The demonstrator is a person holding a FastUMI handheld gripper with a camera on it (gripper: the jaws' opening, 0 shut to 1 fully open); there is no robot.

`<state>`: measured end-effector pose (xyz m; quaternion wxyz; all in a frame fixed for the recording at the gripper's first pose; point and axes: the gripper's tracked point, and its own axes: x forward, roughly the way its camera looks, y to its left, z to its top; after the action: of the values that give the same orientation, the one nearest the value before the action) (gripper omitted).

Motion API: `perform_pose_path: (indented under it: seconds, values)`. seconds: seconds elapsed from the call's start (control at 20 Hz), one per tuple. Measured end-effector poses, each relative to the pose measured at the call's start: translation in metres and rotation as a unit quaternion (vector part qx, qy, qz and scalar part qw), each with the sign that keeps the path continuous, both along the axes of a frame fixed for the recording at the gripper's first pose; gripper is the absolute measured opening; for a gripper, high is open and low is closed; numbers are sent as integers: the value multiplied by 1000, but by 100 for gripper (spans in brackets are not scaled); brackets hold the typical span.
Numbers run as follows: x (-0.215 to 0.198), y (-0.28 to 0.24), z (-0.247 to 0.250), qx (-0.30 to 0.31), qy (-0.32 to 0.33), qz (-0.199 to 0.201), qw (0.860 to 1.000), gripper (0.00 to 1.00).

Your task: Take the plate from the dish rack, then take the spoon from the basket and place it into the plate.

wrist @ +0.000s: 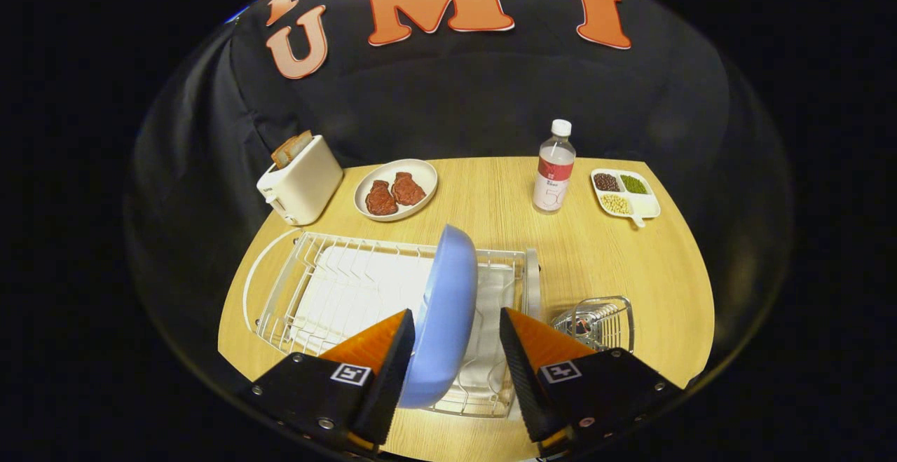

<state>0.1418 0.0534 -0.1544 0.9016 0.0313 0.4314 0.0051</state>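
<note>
1. While my gripper [457,350] hangs over the wire dish rack [308,287], its fingers are spread around the blue plate [445,315], which stands on edge in the rack; the left finger [392,364] seems to touch it, while the right is clear.
2. Right of the rack sits the wire basket [603,318]; I cannot make out the spoon.
3. Across the upper table [659,287]: toaster [300,180], plate of meat [396,188], bottle [553,167], sectioned tray [626,193].

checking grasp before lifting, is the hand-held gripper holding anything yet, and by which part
Nothing held yet: the hand-held gripper is open, fingers straddling the lower rim of the upright round blue plate in the white wire dish rack.
</note>
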Motion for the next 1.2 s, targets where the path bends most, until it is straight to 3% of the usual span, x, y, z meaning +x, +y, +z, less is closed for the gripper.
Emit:
perform_pose_path:
  seconds: [0.2, 0.35, 0.55, 1.0, 1.2]
  values:
    - [6, 6, -21, -17, 43, -3, 999, 55]
    - [17, -3, -20, -51, 24, -27, 998, 40]
    - [23, -22, -3, -79, 3, -71, 994, 29]
    - [29, -24, 27, -131, -12, -90, 987, 26]
    - [17, -8, 50, -125, -51, -73, 988, 26]
